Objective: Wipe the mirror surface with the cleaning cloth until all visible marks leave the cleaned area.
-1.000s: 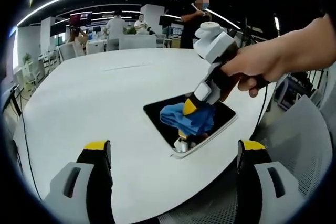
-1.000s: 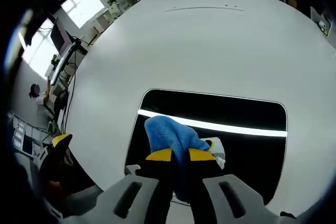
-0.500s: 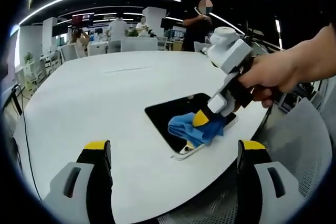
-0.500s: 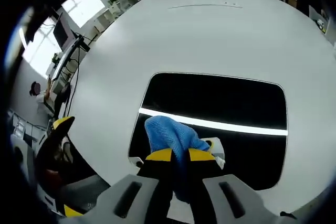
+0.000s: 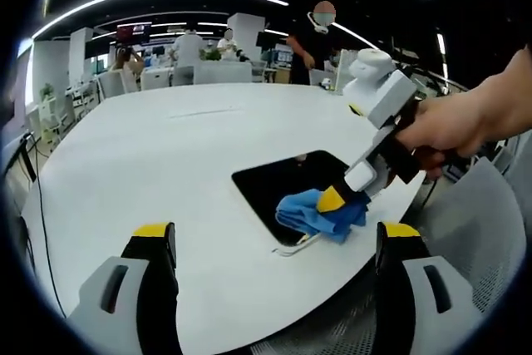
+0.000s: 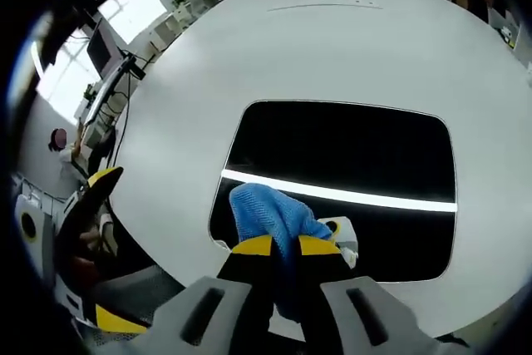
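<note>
A dark rectangular mirror (image 6: 349,164) with a white rim lies flat on the round white table (image 6: 249,56) and reflects a bright ceiling light as a stripe. My right gripper (image 6: 285,246) is shut on a blue cleaning cloth (image 6: 270,215), pressing it on the mirror's near edge. In the left gripper view the mirror (image 5: 278,184) lies near the table's right edge, with the blue cloth (image 5: 320,214) on its near right corner under the right gripper (image 5: 332,199), held by a hand. My left gripper (image 5: 270,243) hangs open above the table's front edge, well short of the mirror.
The table (image 5: 166,147) stretches far and to the left. A grey mesh chair (image 5: 482,230) stands at the right. People (image 5: 312,35) and desks fill the office behind. In the right gripper view the left gripper (image 6: 87,205) shows at the left, past the table rim.
The right gripper has dragged the cloth across the mirror toward its near right corner. The left gripper has stayed put.
</note>
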Demonstrator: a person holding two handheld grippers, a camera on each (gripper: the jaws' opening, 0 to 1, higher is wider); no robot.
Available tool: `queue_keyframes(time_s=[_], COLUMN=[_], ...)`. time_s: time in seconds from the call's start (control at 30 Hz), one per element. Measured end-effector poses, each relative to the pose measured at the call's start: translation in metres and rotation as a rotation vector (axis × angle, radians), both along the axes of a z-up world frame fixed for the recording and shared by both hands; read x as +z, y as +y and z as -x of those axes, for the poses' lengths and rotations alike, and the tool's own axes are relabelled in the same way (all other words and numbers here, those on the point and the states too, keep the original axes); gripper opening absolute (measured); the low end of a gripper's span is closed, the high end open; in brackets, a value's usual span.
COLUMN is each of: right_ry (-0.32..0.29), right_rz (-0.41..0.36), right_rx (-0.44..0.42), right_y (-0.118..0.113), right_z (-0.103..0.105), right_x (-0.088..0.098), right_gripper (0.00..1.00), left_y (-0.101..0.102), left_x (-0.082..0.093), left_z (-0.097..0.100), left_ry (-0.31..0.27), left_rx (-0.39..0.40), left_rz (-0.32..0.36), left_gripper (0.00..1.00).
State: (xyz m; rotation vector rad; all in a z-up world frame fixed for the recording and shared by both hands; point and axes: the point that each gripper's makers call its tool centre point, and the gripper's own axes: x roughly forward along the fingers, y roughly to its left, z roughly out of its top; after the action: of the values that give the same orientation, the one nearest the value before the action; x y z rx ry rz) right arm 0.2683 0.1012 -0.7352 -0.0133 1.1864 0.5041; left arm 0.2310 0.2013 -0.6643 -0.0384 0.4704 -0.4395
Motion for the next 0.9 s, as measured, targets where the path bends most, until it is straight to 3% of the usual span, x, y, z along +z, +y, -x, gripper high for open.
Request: queue_keyframes(time_s=[0.17, 0.9], right_ry=[0.025, 0.022], right_rz=[0.002, -0.004], right_rx=[0.014, 0.058], right_y=[-0.001, -0.003], right_z=[0.006, 0.016], right_x=[-0.001, 0.001], right_gripper=[0.03, 0.03], left_y=[0.000, -0.003], left_x=[-0.001, -0.003], left_z=[0.000, 0.000], left_ry=[0.008, 0.013], left_rx=[-0.003, -0.024], left_rz=[0.002, -0.012], left_gripper=[0.99, 0.99])
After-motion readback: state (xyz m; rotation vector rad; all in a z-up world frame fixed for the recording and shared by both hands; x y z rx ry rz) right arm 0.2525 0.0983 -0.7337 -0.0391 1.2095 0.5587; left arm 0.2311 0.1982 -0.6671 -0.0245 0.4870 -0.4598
